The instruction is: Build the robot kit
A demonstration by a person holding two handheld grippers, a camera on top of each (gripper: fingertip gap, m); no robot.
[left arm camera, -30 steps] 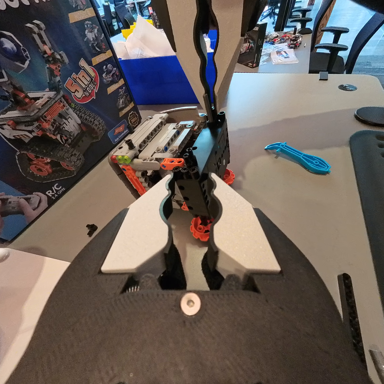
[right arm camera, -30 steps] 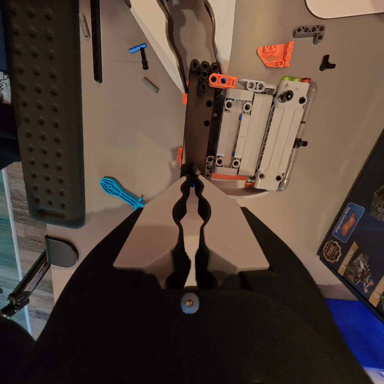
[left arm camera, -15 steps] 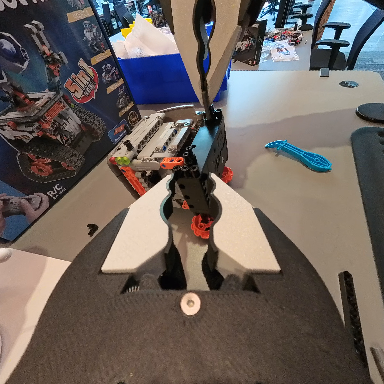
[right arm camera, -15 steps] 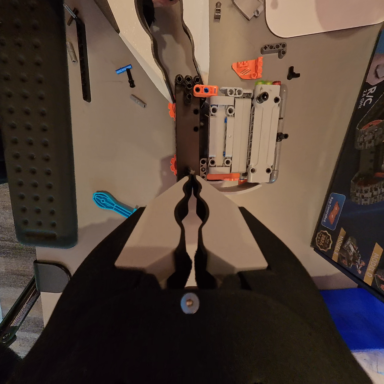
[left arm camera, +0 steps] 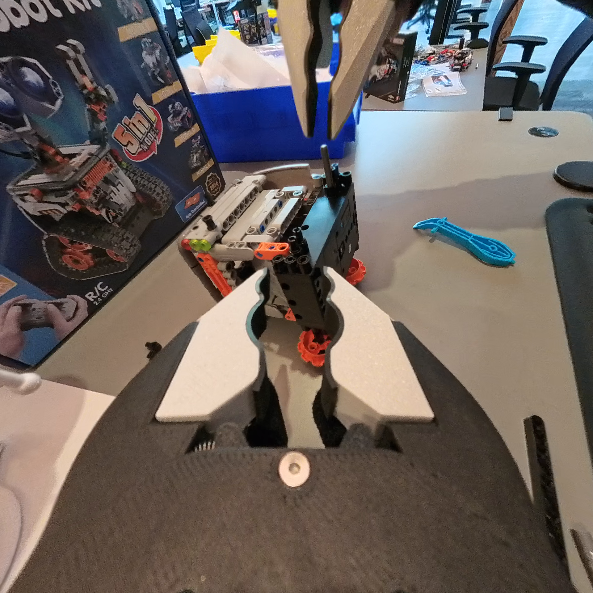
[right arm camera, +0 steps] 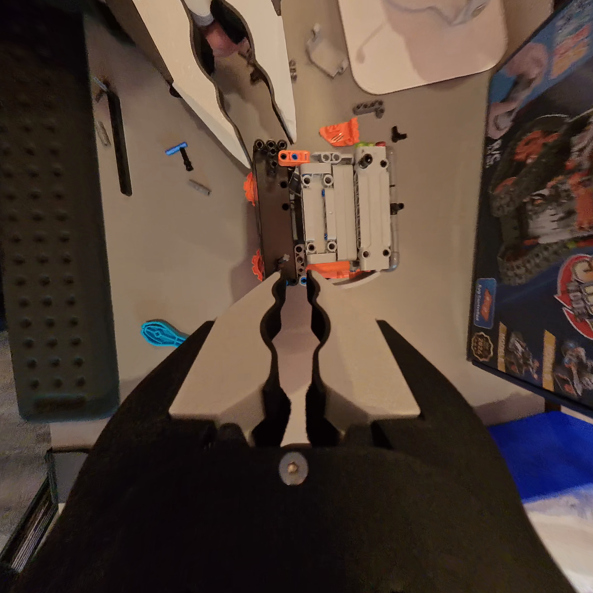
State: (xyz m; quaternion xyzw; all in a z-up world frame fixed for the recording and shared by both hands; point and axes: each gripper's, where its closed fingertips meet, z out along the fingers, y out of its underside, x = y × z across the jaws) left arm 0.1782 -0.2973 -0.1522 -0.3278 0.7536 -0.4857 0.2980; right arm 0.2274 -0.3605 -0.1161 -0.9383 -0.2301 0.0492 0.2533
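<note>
A brick model of grey, black and orange parts stands on the grey table. My left gripper is shut on the near end of its black block. A thin black axle sticks up from the far end of that block. My right gripper hangs just above the axle, slightly open and empty. In the right wrist view my right gripper looks down on the model, with the left gripper's fingers at the model's far end.
A blue plastic tool lies right of the model. A large product box stands on the left, a blue bin behind. A black mat, a white tray and loose parts, such as an orange panel, lie around. Left tips to right tips: about 10 centimeters.
My right gripper has let go of the black axle, opened slightly and risen away from the model. The axle stays standing in the block. The left gripper keeps its hold.
</note>
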